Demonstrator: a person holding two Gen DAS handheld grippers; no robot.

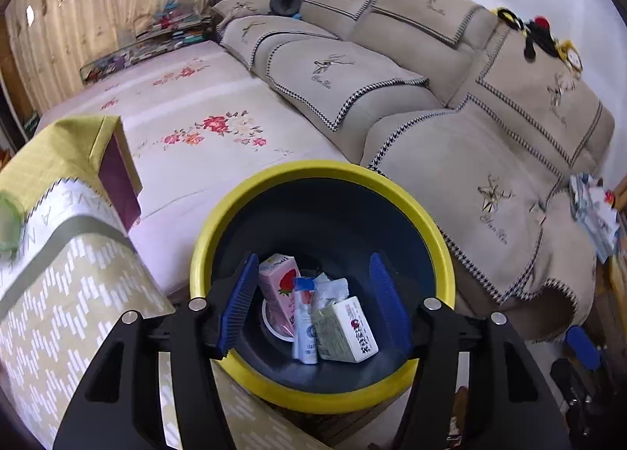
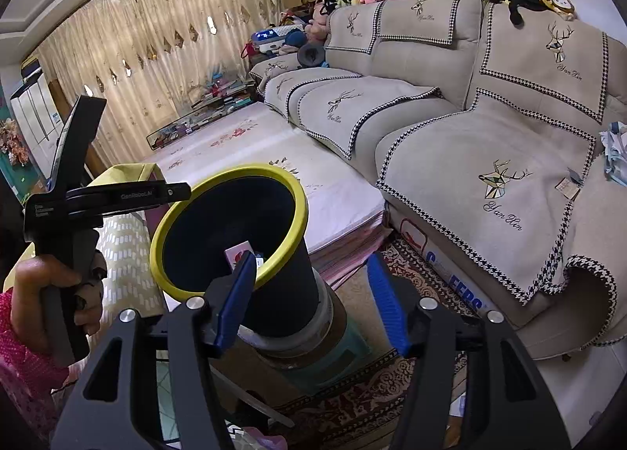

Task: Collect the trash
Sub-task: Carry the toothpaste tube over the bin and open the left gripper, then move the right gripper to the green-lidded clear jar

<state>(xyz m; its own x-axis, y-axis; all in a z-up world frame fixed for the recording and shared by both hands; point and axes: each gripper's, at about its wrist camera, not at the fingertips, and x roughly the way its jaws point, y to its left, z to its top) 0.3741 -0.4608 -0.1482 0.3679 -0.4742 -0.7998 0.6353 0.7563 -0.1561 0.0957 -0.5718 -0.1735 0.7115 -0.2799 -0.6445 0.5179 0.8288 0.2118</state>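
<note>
Trash sits in the bin (image 1: 439, 230).
Left tool (image 1: 313, 305) and right tool (image 2: 309, 297) are both wide apart, holding nothing.

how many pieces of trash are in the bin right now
4 visible: a pink strawberry carton at left, a blue-capped tube in the middle, a crumpled wrapper behind it, and a green-and-white box at right. More may lie hidden underneath in the bin.
</note>
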